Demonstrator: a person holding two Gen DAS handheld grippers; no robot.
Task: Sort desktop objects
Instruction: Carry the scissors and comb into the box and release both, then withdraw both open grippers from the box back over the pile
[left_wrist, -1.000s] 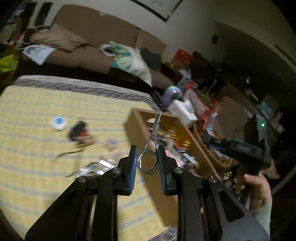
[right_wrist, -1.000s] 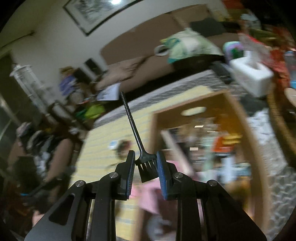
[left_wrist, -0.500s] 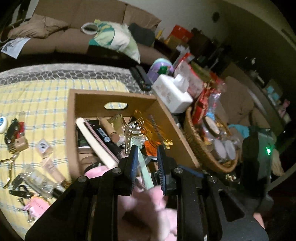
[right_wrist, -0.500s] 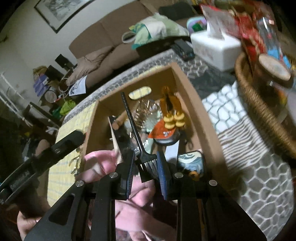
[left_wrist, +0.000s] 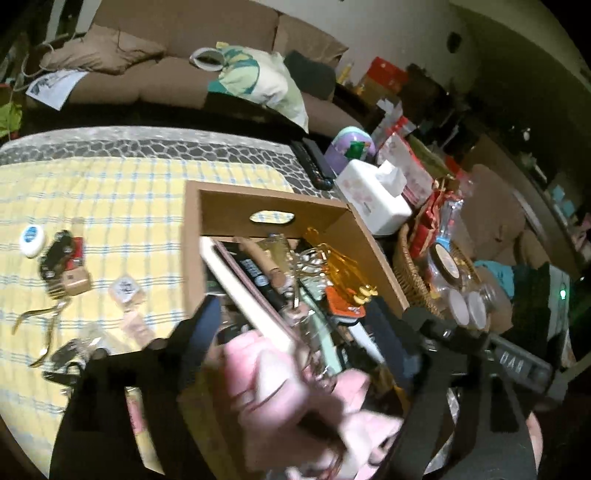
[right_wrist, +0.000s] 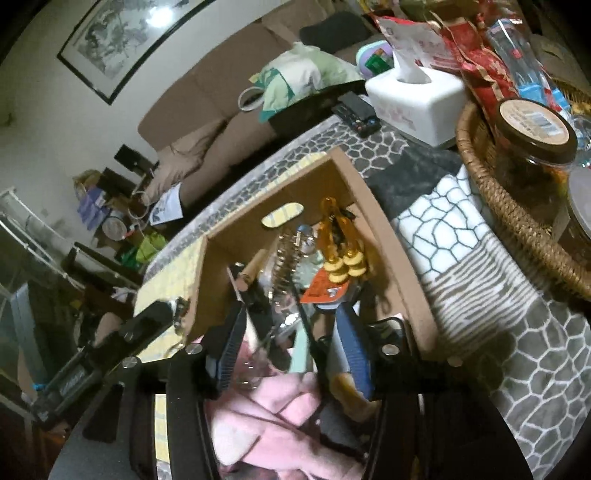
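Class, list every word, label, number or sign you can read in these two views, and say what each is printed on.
No text can be read with confidence.
Jar lid: paper label with a barcode, too small to read.
Tissue box: pink print, blurred.
Black tube in the wooden box: white lettering, blurred.
Round white tin: blue label, blurred.

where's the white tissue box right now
The white tissue box stands just beyond the wooden box's far right corner, beside the wicker basket.
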